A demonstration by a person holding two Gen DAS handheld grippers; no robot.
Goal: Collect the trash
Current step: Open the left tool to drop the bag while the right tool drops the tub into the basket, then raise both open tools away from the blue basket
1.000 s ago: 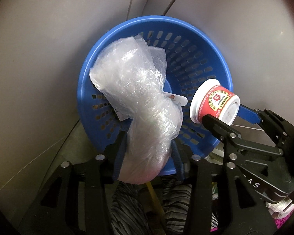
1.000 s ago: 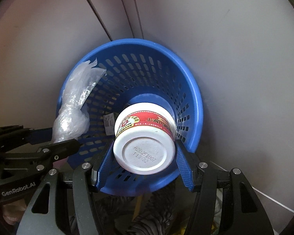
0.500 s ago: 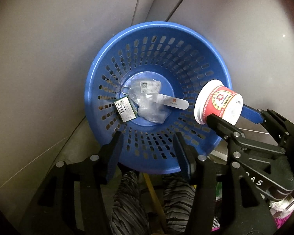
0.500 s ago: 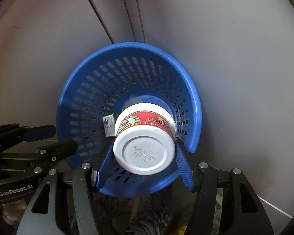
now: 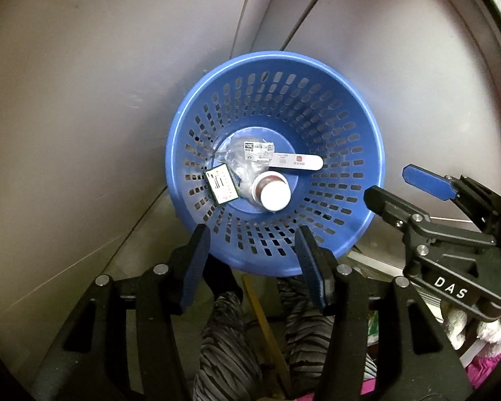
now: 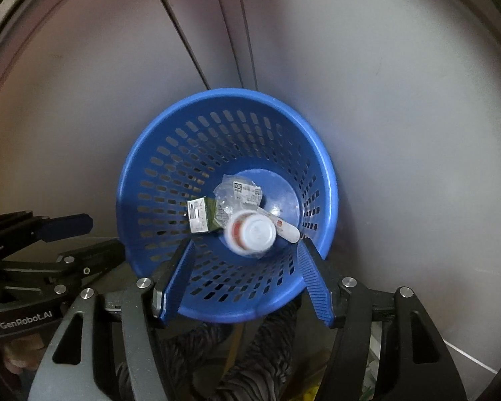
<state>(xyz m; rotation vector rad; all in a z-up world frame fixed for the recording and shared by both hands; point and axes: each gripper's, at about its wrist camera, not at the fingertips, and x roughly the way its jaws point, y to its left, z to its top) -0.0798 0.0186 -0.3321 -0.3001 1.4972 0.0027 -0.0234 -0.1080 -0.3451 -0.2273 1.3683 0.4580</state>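
Trash basket [image 5: 357, 123] holds jar [image 6: 252, 232], crumpled bag [image 5: 240, 162], small carton [image 5: 221, 188]; my left fingers [image 5: 252, 257] and right fingers [image 6: 247, 280] spread wide, empty; I'd withdraw straight, avoiding the rim.

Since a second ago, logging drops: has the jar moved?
Yes. The jar left the right gripper, whose jaws are now open, and lies down in the basket.
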